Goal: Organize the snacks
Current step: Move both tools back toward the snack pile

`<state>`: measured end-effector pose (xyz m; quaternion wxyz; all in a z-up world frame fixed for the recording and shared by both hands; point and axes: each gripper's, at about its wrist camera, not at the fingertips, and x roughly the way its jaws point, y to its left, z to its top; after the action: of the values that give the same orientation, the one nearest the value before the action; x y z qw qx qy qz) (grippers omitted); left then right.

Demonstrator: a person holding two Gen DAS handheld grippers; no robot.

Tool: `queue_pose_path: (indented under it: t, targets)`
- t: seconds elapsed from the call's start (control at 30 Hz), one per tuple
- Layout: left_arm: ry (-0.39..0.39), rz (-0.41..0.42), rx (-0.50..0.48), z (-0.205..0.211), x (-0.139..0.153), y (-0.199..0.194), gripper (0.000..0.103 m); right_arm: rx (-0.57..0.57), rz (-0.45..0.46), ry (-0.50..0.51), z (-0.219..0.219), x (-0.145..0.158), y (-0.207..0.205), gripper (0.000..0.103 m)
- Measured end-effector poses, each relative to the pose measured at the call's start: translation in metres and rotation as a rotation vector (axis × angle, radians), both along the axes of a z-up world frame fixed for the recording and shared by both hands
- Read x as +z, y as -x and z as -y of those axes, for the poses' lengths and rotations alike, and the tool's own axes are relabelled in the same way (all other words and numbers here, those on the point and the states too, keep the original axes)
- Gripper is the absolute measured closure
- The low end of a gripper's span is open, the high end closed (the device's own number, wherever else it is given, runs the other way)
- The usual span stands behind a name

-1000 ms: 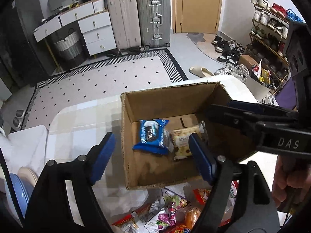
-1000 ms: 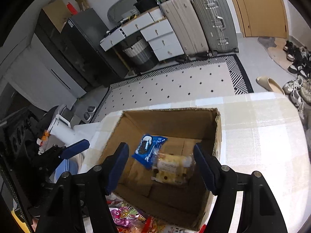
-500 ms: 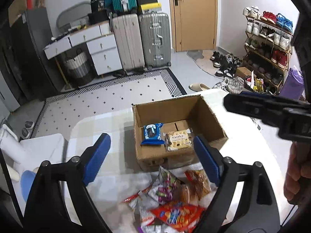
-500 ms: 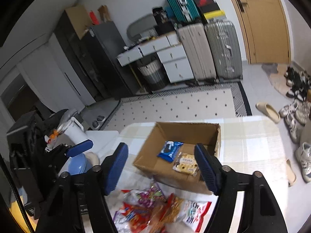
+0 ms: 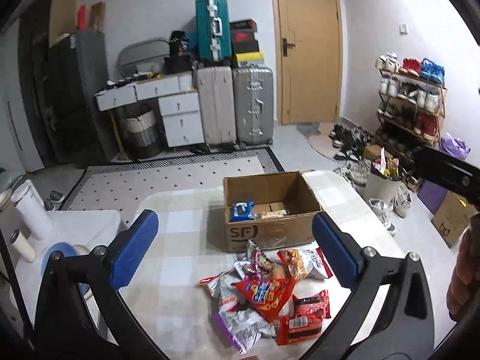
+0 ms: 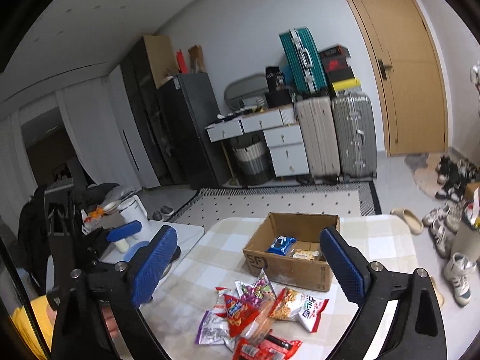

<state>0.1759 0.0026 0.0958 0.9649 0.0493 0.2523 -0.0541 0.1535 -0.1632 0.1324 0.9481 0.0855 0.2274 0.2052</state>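
An open cardboard box [image 5: 271,234] [image 6: 288,265] stands on the checked table [image 5: 180,240]. It holds a blue cookie pack [image 5: 241,211] [image 6: 280,244] and a pale biscuit pack [image 5: 271,213] [image 6: 304,253]. A pile of snack bags [image 5: 264,294] [image 6: 255,309] lies on the table in front of the box. My left gripper [image 5: 234,249] is open and empty, raised well above the pile. My right gripper [image 6: 249,267] is open and empty, also high over the table. Part of the right gripper [image 5: 444,174] shows at the right of the left wrist view.
A white side table [image 6: 180,234] with a kettle [image 6: 133,213] stands left of the table. A bin [image 5: 379,186] and shoes [image 5: 348,150] lie on the floor to the right. Suitcases [image 5: 237,105] and drawers [image 5: 180,117] line the far wall.
Both grippers have pulled back and up from over the box. The box now looks small and the snack pile in front of it has come into view.
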Motion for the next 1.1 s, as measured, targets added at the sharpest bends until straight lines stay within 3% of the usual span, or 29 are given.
queue_pose_path:
  t: [0.2, 0.37, 0.5, 0.67, 0.83, 1.1]
  targets:
    - [0.01, 0.031, 0.051, -0.027, -0.018, 0.056, 0.001, -0.03, 0.06, 0.015, -0.004, -0.027, 0.048, 0.001]
    - [0.05, -0.013, 0.067, -0.051, -0.06, 0.079, 0.001, -0.075, 0.08, 0.021, -0.004, -0.062, 0.069, 0.001]
    - [0.063, -0.064, 0.085, -0.065, -0.1, 0.086, 0.001, -0.094, 0.044, 0.017, -0.008, -0.096, 0.076, 0.001]
    - [0.121, -0.157, 0.097, -0.073, -0.154, 0.063, 0.001, -0.11, -0.015, 0.001, -0.011, -0.134, 0.075, 0.001]
    - [0.243, -0.258, 0.08, -0.083, -0.202, 0.042, 0.001, -0.085, -0.066, 0.002, -0.019, -0.167, 0.071, 0.001]
    - [0.283, -0.343, 0.076, -0.075, -0.245, 0.0, 0.001, -0.064, -0.113, -0.002, -0.03, -0.192, 0.063, 0.001]
